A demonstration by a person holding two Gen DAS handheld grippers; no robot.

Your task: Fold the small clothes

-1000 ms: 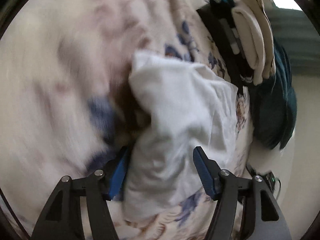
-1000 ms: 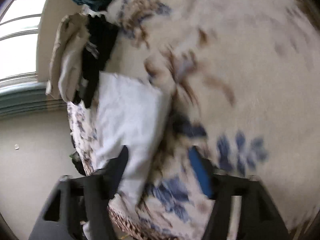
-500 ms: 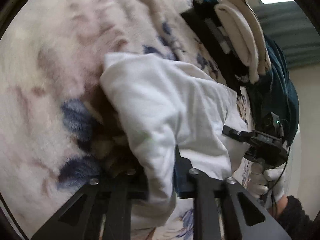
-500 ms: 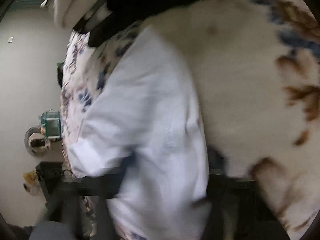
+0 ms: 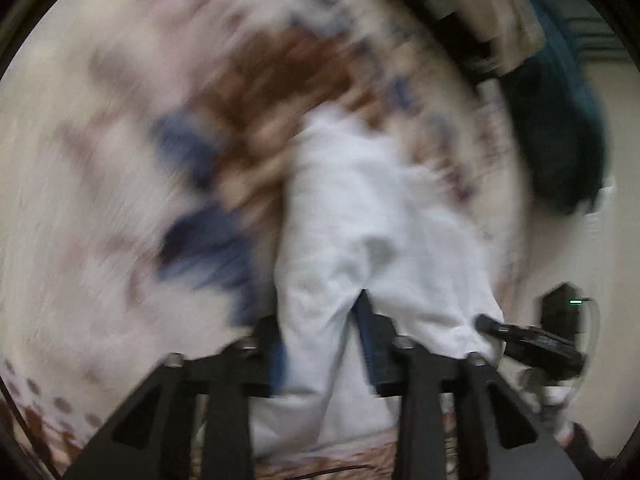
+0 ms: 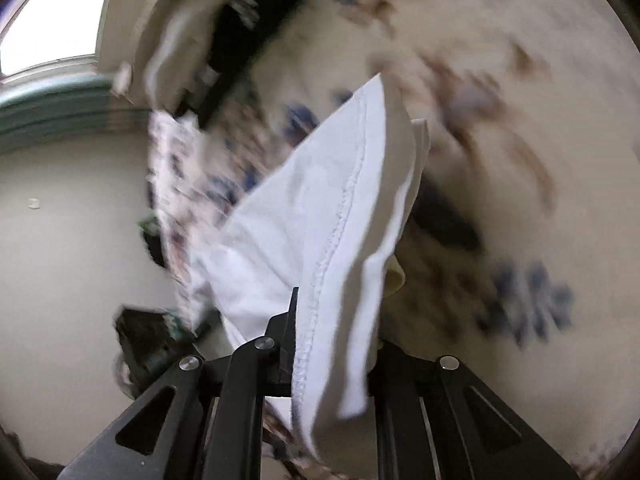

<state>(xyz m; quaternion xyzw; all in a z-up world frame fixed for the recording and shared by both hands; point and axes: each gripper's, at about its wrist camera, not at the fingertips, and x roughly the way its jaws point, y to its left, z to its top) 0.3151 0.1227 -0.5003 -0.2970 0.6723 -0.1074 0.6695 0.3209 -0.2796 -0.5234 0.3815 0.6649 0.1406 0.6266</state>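
Note:
A small white garment (image 5: 360,216) lies over a cream blanket with blue and brown flowers (image 5: 100,184). My left gripper (image 5: 320,352) is shut on its near edge, with cloth bunched between the blue pads. In the right wrist view the same white garment (image 6: 320,216) shows a stitched hem and hangs lifted off the blanket (image 6: 520,80). My right gripper (image 6: 332,344) is shut on that hemmed edge. The right gripper also shows in the left wrist view (image 5: 532,340), at the garment's right corner. Both views are motion-blurred.
A stack of folded clothes, cream and black (image 5: 472,12), lies at the far edge of the bed, with a dark teal item (image 5: 560,128) beside it. The stack also shows in the right wrist view (image 6: 188,40). The bed edge and a pale wall (image 6: 72,240) lie to the left there.
Both grippers were open around the garment a second ago and have closed on it. The right one has lifted its edge off the blanket. Both are moving fast.

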